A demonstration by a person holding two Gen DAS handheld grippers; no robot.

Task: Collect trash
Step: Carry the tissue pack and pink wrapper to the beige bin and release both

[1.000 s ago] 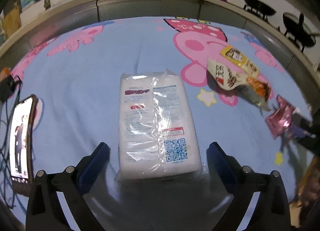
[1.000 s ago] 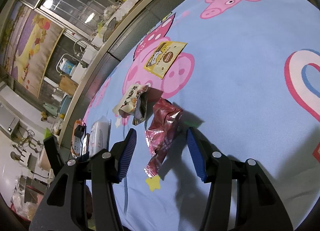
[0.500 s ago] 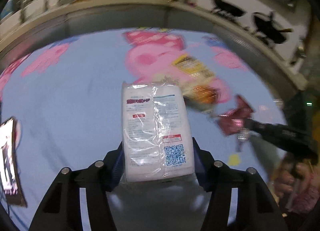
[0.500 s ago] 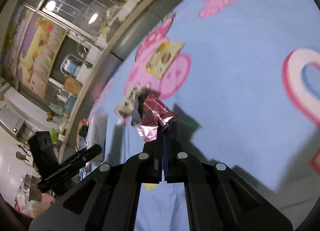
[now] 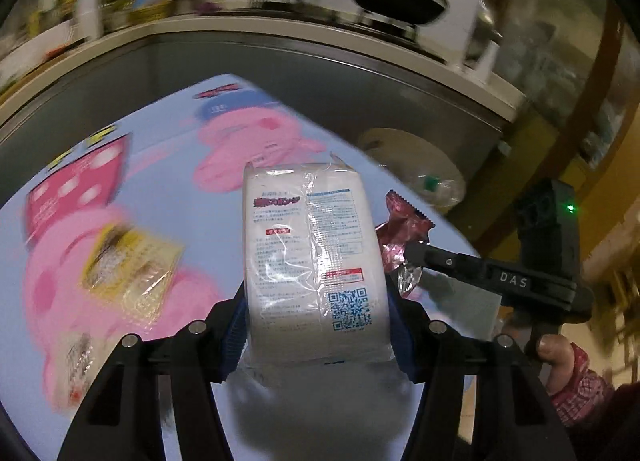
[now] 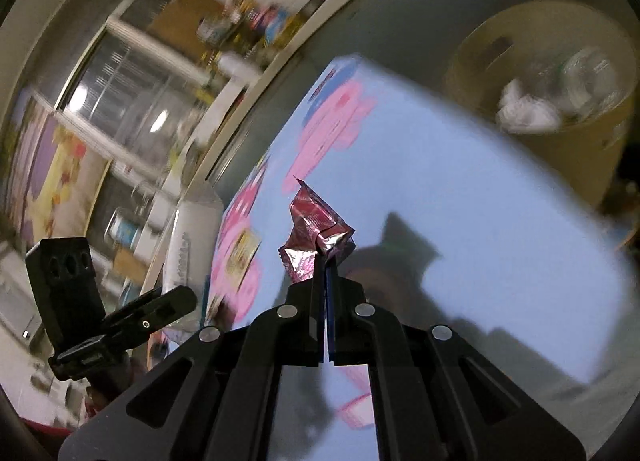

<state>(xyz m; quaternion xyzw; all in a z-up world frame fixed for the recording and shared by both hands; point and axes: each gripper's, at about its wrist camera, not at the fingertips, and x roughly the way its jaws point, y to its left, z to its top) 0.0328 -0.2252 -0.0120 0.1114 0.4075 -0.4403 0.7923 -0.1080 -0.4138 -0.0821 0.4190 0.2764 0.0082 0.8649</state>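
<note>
White plastic pack (image 5: 314,261) is sitting squeezed in the left claw (image 5: 316,325), up over the worktop (image 5: 160,165). Right claw (image 6: 325,261) is pinching a red wrapper (image 6: 310,237) tight. Both should be going right over the bin (image 6: 560,149) before letting go.

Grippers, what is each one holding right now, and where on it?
Left gripper: white plastic-wrapped pack, clamped across its near end. Right gripper: crumpled red foil wrapper, pinched at its near edge.
</note>
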